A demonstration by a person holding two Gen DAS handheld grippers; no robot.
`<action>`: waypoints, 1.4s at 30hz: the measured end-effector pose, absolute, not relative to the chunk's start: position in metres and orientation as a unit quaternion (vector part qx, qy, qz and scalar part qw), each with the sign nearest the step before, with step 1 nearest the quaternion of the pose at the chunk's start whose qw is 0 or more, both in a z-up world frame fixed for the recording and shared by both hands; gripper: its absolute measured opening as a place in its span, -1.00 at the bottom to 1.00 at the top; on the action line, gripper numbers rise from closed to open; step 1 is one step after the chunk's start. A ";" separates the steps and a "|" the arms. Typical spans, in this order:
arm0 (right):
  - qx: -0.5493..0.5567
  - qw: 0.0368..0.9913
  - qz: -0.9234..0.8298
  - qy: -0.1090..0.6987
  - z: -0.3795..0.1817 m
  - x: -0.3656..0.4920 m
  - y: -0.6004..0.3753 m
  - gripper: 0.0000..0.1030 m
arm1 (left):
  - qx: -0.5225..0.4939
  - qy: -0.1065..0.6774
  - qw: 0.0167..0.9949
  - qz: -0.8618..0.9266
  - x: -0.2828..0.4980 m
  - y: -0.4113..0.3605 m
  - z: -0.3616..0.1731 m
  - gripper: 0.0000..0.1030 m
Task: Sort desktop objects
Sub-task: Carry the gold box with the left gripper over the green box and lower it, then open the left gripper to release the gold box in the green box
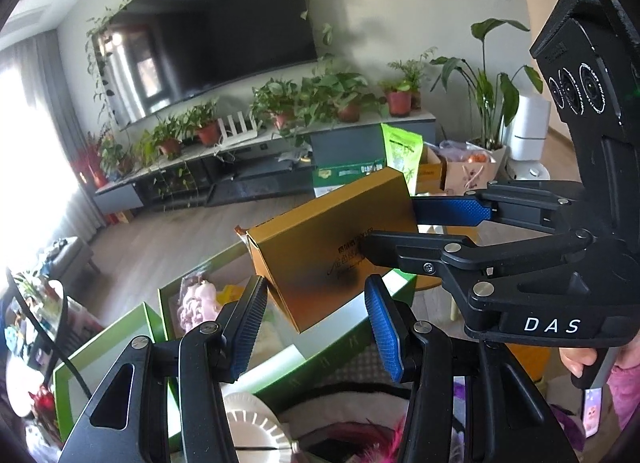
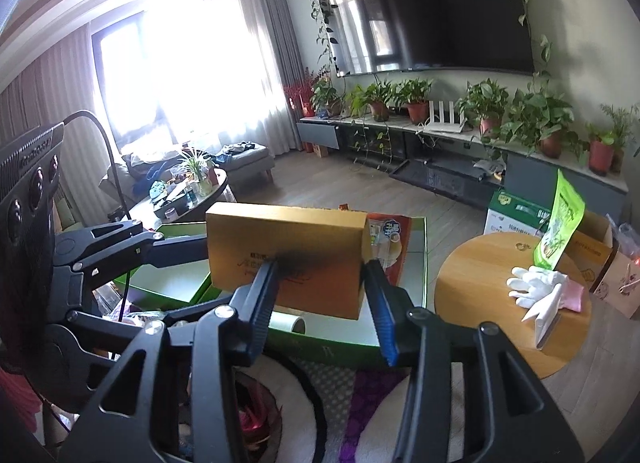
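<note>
**A:** What sits closest to the lens?

**B:** The left gripper (image 1: 316, 283). Its black fingers are closed on the lower corner of a flat gold cardboard box (image 1: 312, 247), with the tips against the box on both sides. The box hangs in the air, tilted with one corner down.

**A:** And the other tool?

**B:** The right gripper (image 2: 324, 263) comes in from three o'clock in the left wrist view. One finger lies across the box's broad face and the other goes behind its far end. I cannot tell whether those pads press or merely bracket it. My guess is that two tools are there to steady a wide, flat load that would swing from a single corner hold.

**A:** Take the surroundings from biggest to smallest.

**B:** A green open-topped cardboard tray (image 2: 352, 351) lies at six o'clock beneath the box, probably the sorting bin. A round wooden side table (image 2: 480, 263) stands at three o'clock, just beside the tray. At the table's far edge leans a green printed snack pouch (image 2: 562, 231), and a white glove (image 2: 536, 283) lies in front of it.

**A:** Is there room to move?

**B:** Straight down looks free. The tray's near wall stands up at six o'clock, so the low corner would need to clear that rim. Its right wall at three o'clock leaves little sideways slack.
</note>
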State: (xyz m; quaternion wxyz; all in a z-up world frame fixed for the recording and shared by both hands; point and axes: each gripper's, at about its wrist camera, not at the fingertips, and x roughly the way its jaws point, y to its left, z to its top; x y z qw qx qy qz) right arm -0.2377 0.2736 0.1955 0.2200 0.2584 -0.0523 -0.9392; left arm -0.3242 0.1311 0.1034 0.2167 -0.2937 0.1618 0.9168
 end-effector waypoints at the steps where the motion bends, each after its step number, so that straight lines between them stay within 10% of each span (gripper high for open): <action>1: 0.261 0.220 -0.938 -0.053 0.194 -0.241 0.274 -0.13 | -0.298 0.161 0.216 0.916 -0.329 0.131 0.101 -0.02; 42: 0.367 0.151 -0.917 -0.052 0.107 -0.377 0.266 -0.21 | -0.415 0.232 0.146 0.867 -0.456 0.173 -0.007 -0.02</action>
